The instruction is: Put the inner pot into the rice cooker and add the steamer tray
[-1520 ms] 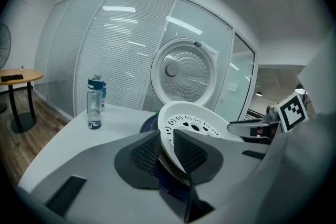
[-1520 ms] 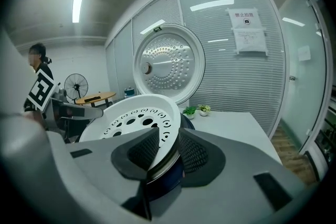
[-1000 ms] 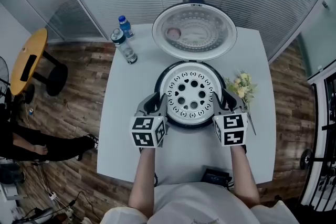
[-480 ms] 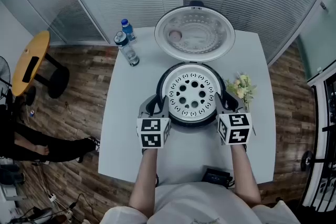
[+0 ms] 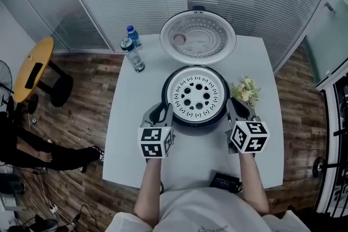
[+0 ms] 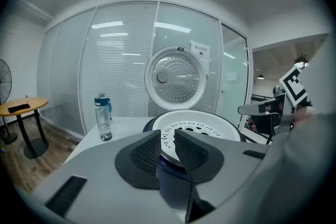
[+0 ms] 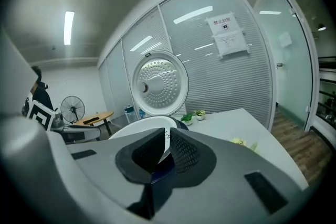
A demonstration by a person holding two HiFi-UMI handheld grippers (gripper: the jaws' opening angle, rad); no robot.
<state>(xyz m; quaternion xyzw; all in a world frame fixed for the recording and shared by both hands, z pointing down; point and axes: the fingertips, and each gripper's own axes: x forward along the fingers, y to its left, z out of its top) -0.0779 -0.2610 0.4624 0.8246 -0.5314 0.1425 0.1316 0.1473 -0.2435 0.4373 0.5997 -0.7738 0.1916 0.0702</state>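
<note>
The white steamer tray (image 5: 196, 96) with round holes sits in the top of the dark rice cooker (image 5: 194, 123), whose lid (image 5: 197, 38) stands open behind. My left gripper (image 5: 161, 110) is at the cooker's near-left side, clear of the tray; its jaws (image 6: 168, 140) show a narrow gap with nothing between them. My right gripper (image 5: 235, 107) is at the near-right side, also off the tray. Its jaws (image 7: 167, 141) are closing to a thin slit, nothing between them. The tray (image 6: 197, 124) lies just beyond the left jaws. The inner pot is hidden under the tray.
The cooker stands on a white table (image 5: 136, 138). Two water bottles (image 5: 132, 54) stand at the back left, a small flower sprig (image 5: 246, 91) lies right of the cooker, and a black device (image 5: 224, 182) lies at the near edge. A yellow side table (image 5: 33, 69) stands on the floor at left.
Both grippers drew back from the tray's sides toward the person. The right gripper rolled, its marker cube now tilted.
</note>
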